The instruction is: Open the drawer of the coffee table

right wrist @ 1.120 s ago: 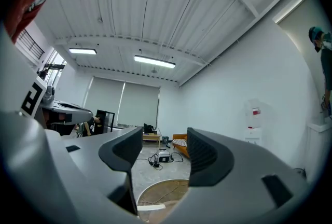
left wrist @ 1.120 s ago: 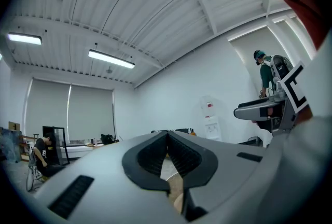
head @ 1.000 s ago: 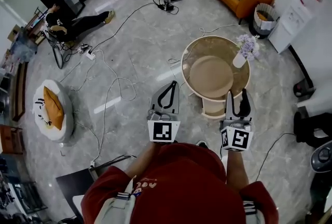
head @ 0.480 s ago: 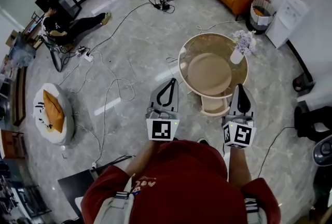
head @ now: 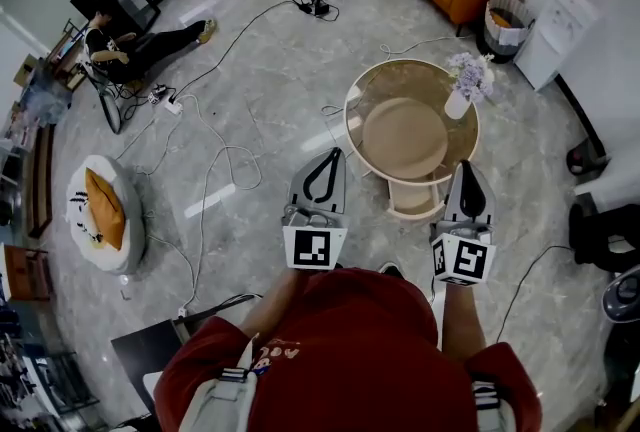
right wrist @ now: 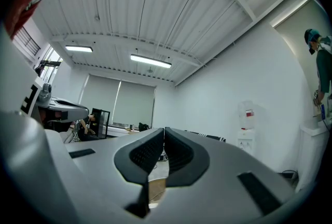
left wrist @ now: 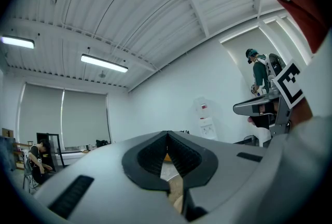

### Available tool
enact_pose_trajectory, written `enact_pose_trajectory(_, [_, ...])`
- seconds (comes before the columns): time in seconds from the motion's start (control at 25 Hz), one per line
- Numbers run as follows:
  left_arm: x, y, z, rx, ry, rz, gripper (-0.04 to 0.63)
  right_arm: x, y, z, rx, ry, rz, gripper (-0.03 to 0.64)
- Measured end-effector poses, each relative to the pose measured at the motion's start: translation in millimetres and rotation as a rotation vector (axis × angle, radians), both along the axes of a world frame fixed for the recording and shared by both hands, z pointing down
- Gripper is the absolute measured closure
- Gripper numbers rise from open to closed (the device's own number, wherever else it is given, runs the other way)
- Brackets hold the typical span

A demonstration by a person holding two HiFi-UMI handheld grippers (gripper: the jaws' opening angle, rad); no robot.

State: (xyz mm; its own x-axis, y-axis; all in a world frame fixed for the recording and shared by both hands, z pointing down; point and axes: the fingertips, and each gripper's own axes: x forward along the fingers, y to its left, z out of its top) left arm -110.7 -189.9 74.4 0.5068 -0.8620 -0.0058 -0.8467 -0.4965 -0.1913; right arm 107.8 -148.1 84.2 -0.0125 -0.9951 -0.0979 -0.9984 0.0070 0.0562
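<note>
Head view first: the round coffee table (head: 352,125) sits at one o'clock from the person, with a vase of flowers (head: 462,102) on its two o'clock rim. The left gripper (head: 332,154) hangs off the table's eight o'clock, clear of it. The right gripper (head: 467,166) is at its five o'clock, tip near the rim. At six o'clock, low down, is what may be the drawer (head: 413,208), too small to be sure.

Left gripper view: jaw tips pressed together, nothing between.

Right gripper view: jaws together too, empty.
</note>
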Motion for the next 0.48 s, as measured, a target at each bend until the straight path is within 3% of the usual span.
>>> enact_pose_trajectory(0.48, [19.4,8.7,-4.2,-0.006,-0.021,0.014,0.581,20.4,9.1,-2.0,0.0,-0.035,0.023,0.594])
